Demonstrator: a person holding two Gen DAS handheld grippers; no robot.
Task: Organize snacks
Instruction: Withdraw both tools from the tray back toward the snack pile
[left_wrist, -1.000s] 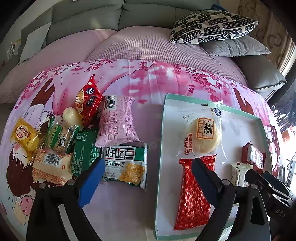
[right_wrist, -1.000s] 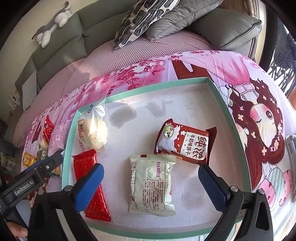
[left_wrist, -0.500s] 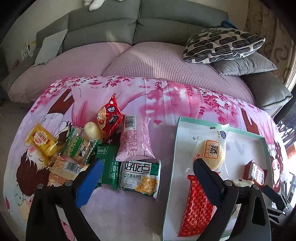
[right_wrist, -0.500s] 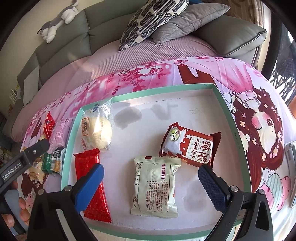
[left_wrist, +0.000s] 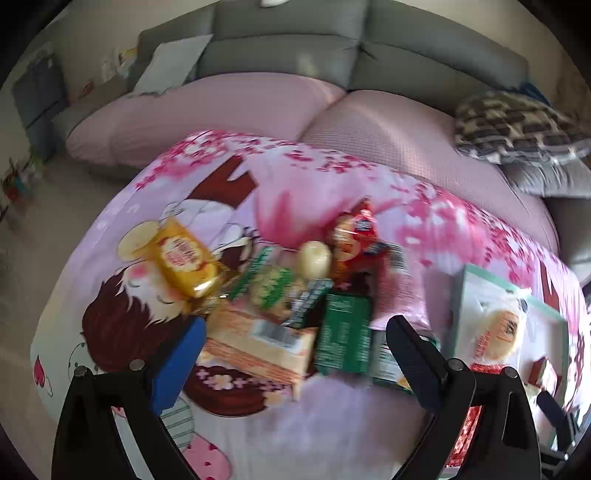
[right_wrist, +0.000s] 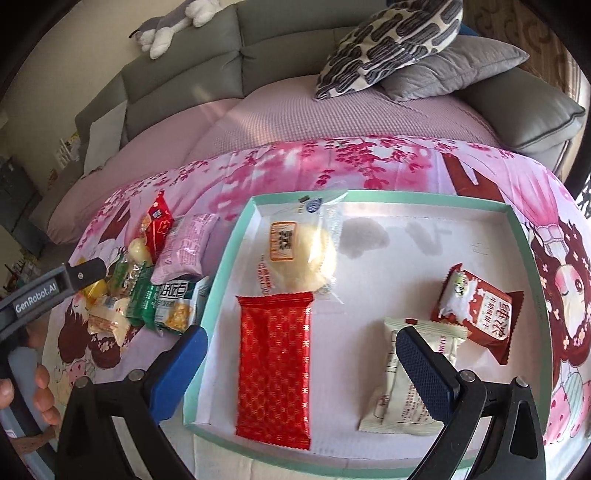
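Right wrist: four snacks in my tray (right_wrist: 517, 236), pile (right_wrist: 147, 295) left mid-left; both tongs wide, empty.

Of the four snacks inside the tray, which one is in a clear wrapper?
The round pale bun, at the tray's far left corner. Its wrapper is see-through; the red pack, cream pack and dark red pack are opaque.

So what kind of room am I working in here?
Most likely a home living room. A grey sofa with a patterned cushion and a plush toy on its backrest stands behind a surface draped in a pink cartoon-print cloth, where the snacks lie.
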